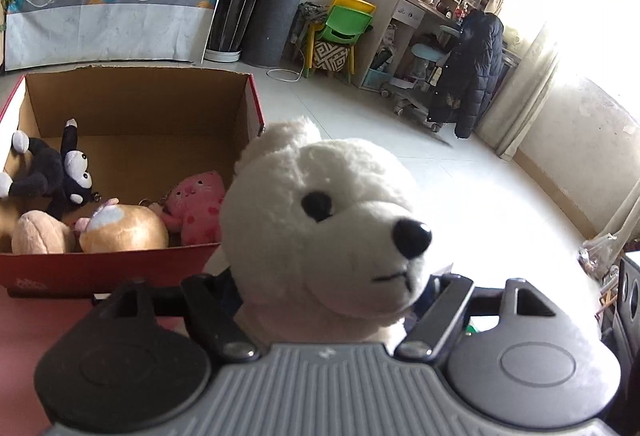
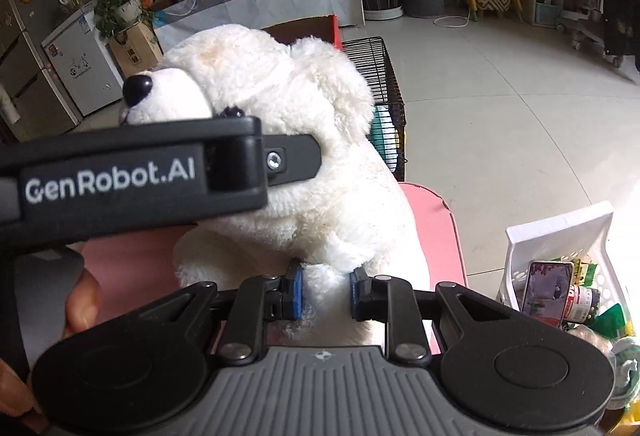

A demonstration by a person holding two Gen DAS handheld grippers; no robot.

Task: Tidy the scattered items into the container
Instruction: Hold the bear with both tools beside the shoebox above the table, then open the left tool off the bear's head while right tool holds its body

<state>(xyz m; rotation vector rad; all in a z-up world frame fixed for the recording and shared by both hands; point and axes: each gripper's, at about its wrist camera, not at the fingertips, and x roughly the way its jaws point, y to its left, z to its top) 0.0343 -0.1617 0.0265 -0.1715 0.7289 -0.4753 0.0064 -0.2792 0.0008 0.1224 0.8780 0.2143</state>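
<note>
A big white plush bear point(image 1: 320, 211) fills the middle of the left wrist view, its neck clamped in my left gripper point(image 1: 328, 300), which is shut on it. Left of the bear stands an open red cardboard box point(image 1: 132, 268). It holds a black-and-white plush point(image 1: 60, 171), a pink plush point(image 1: 196, 211), a tan plush point(image 1: 120, 232) and a beige one point(image 1: 36, 236). In the right wrist view my right gripper point(image 2: 326, 294) pinches the white bear point(image 2: 320, 163) low on its body with its blue pads point(image 2: 295, 294). The left gripper's finger point(image 2: 292, 155) presses against its head.
The bear is over a pink table point(image 2: 436, 232). A black wire cage point(image 2: 380, 75) stands on the floor behind it. A white basket point(image 2: 560, 232) with a phone and bottles is at the right. A hand point(image 2: 80, 300) holds the left gripper.
</note>
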